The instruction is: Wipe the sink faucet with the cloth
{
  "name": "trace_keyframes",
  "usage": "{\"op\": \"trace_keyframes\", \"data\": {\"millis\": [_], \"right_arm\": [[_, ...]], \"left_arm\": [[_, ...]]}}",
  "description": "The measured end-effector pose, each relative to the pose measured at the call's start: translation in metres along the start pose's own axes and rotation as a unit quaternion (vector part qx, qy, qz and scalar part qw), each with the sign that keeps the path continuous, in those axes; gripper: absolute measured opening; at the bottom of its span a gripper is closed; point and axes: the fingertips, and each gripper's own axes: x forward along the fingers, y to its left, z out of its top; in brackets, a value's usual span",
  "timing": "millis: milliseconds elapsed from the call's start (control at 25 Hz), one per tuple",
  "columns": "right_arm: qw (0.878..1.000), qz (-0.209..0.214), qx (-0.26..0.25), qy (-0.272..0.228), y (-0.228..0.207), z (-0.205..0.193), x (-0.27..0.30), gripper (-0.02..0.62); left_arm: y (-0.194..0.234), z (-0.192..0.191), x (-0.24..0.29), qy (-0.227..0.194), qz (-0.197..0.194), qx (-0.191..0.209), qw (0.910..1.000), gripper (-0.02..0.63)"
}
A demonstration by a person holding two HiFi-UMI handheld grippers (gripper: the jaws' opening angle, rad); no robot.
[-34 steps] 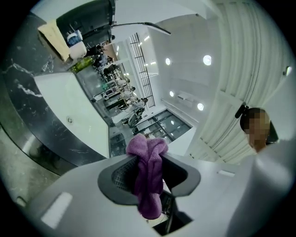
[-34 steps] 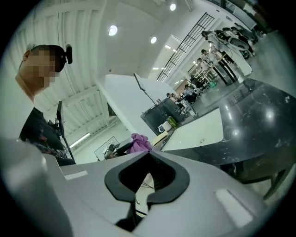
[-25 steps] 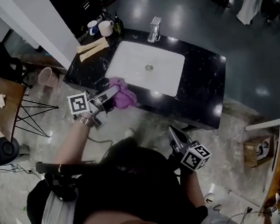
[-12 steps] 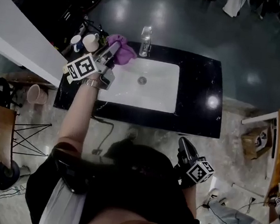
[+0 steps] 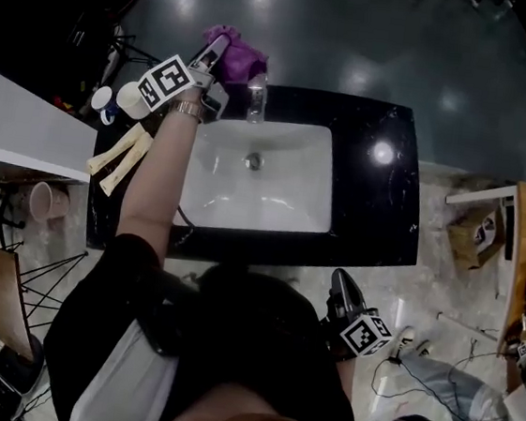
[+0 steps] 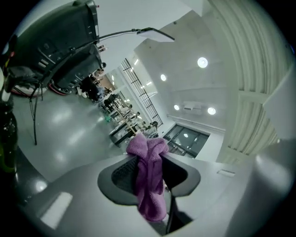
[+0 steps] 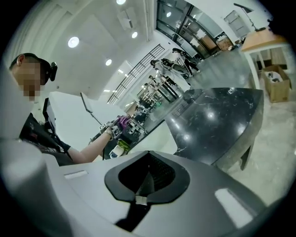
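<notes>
The black marbled counter (image 5: 381,209) fills the middle of the head view, with a white rectangular sink (image 5: 288,194) set into it, nearer its left edge than its right. The person stands at the near edge and stretches the left arm (image 5: 156,193) along the sink's left side to the far edge.

The left tool (image 5: 211,55) is at the end of that arm, by the far edge and towards the far-left corner, with its marker cube (image 5: 162,83) facing up. Its jaws are clamped on a purple cloth (image 5: 235,55). In the left gripper view the cloth (image 6: 149,178) is bunched upright between the two dark pads of the left tool (image 6: 150,171), with a rounded fold sticking out past the tips. The right tool (image 5: 341,285) is held off the near edge, close to the person's body. In the right gripper view the right tool (image 7: 147,178) has its jaws together with nothing between them.

The faucet (image 5: 255,98) stands at the middle of the sink's far rim, on the far edge of the counter. The cloth is just to its left and a little beyond it. From overhead it may or may not be touching the faucet.

Two cups (image 5: 120,101) sit at the far-left corner. Two pale strips (image 5: 118,158) lie side by side along the left edge. The drain (image 5: 252,161) shows in the far half of the sink.
</notes>
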Motion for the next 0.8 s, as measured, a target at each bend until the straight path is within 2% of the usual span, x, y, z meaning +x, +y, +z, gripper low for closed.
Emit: {"op": "trace_keyframes", "data": {"millis": [120,200,320,400,480,640,800], "right_arm": [[0.999,-0.024,0.023,-0.011,-0.006,-0.003,0.000,0.012],[0.999,-0.036,0.037,-0.018,-0.010,-0.005,0.000,0.012],[0.998,-0.047,0.046,-0.022,-0.011,-0.011,0.000,0.012],[0.997,-0.054,0.048,-0.023,-0.011,-0.014,-0.001,0.012],[0.997,-0.056,0.053,-0.025,-0.012,-0.016,-0.003,0.012],[0.997,-0.055,0.054,-0.030,-0.016,-0.019,-0.007,0.012],[0.997,-0.051,0.057,-0.033,-0.014,-0.017,-0.013,0.012]], "left_arm": [[0.029,-0.019,0.020,0.033,0.026,0.004,0.9991,0.137],[0.049,-0.043,0.027,0.072,0.048,0.021,0.9960,0.137],[0.085,-0.092,0.028,0.152,0.102,0.055,0.9816,0.137],[0.105,-0.113,0.026,0.180,0.128,0.054,0.9738,0.137],[0.115,-0.121,0.025,0.184,0.139,0.037,0.9723,0.137],[0.120,-0.124,0.024,0.175,0.132,-0.012,0.9757,0.137],[0.108,-0.107,0.019,0.144,0.094,-0.079,0.9819,0.137]]}}
